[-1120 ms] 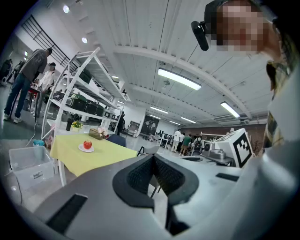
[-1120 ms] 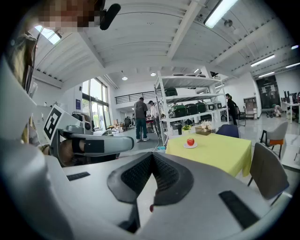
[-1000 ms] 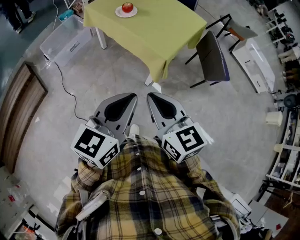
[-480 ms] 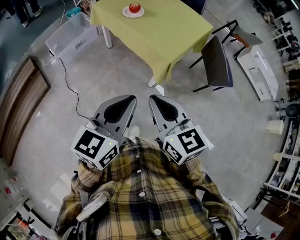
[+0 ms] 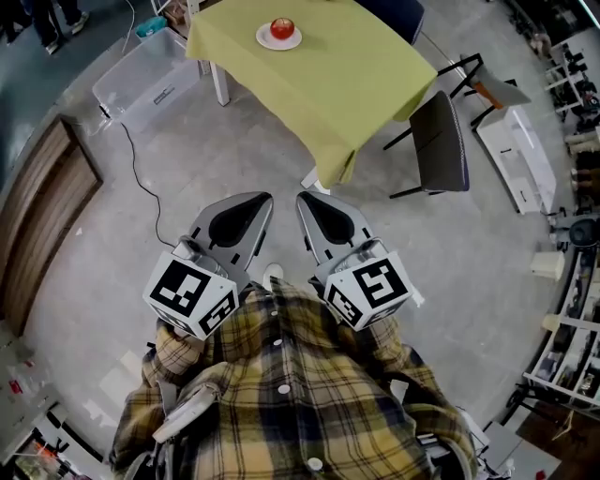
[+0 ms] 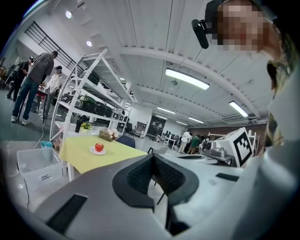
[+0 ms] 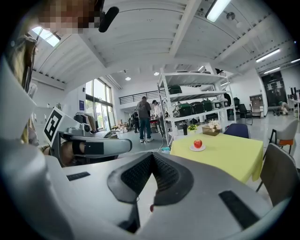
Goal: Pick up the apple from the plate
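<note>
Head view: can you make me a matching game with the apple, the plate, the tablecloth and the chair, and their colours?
Things:
1. apple
2. plate
3. tablecloth
4. chair

Colours:
A. white
B. dark grey
C. red
D. yellow-green

Right pairs: 1-C, 2-A, 3-D, 4-B.

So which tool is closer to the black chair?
Right. The right tool is on the same side as the chair, well short of it. The left tool sits beside the right one, farther from the chair.
</note>
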A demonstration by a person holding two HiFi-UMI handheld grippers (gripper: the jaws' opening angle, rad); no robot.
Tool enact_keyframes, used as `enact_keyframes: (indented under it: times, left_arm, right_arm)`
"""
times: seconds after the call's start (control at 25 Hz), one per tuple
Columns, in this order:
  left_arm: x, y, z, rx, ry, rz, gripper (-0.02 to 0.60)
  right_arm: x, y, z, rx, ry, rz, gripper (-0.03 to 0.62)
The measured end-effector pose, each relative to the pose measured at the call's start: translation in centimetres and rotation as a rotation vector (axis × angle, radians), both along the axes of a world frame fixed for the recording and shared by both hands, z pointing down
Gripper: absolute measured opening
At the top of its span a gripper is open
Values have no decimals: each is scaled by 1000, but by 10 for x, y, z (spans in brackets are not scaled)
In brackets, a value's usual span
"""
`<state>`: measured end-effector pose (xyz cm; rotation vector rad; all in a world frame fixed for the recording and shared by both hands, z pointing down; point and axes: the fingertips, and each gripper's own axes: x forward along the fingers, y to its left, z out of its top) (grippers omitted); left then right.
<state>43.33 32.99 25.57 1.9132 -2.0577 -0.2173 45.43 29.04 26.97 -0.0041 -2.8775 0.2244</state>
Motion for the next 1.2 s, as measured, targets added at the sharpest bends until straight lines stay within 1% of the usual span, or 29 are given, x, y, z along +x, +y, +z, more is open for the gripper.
enact_keyframes:
  times: [0.4,0.56,0.68,0.88,1.08,1.2]
  left_arm:
    - [-105,-13,-9,2,-8,28,6]
    - [-140,-12,-10,7,-17,52,6]
    - [-165,-7,-7,-5,-10,56,6]
    - [-193,1,1,-19,9,66,6]
    - [-206,-2,11,-39,10,70,6]
    - [-216,-9,17,-51,24,66,6]
  right_arm:
    - [-108,-11,-9,11,-3,12,-3]
    - [-143,-13,-11,11,-10,38,-3]
    - [-165,-11,-10,14,-9,54,-3]
    - [-193,-4,-4,20,12,75,-3]
    - [-210,-8,3,1,39,81,-3]
    - [-220,-15,10,-11,54,77,-3]
